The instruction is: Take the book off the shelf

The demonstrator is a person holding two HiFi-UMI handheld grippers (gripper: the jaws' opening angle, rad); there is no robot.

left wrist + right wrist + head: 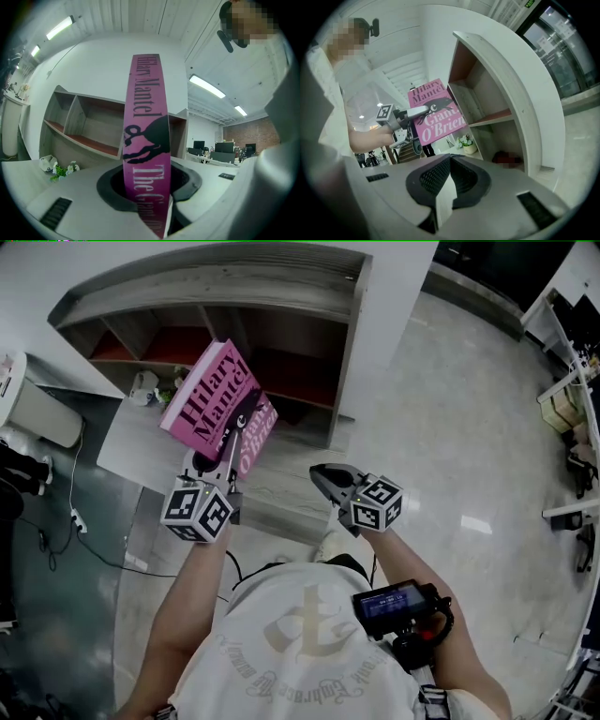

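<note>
A pink paperback book with black and white lettering hangs in the air in front of the curved wooden shelf. My left gripper is shut on the book's lower edge. In the left gripper view the book's spine stands upright between the jaws. The right gripper view shows the book's cover with the left gripper clamped on it, clear of the shelf. My right gripper floats to the right of the book, shut and holding nothing.
A small pot of white flowers stands on a white table left of the shelf. A white rounded bin and a floor cable lie further left. Desks line the right side, beyond polished floor.
</note>
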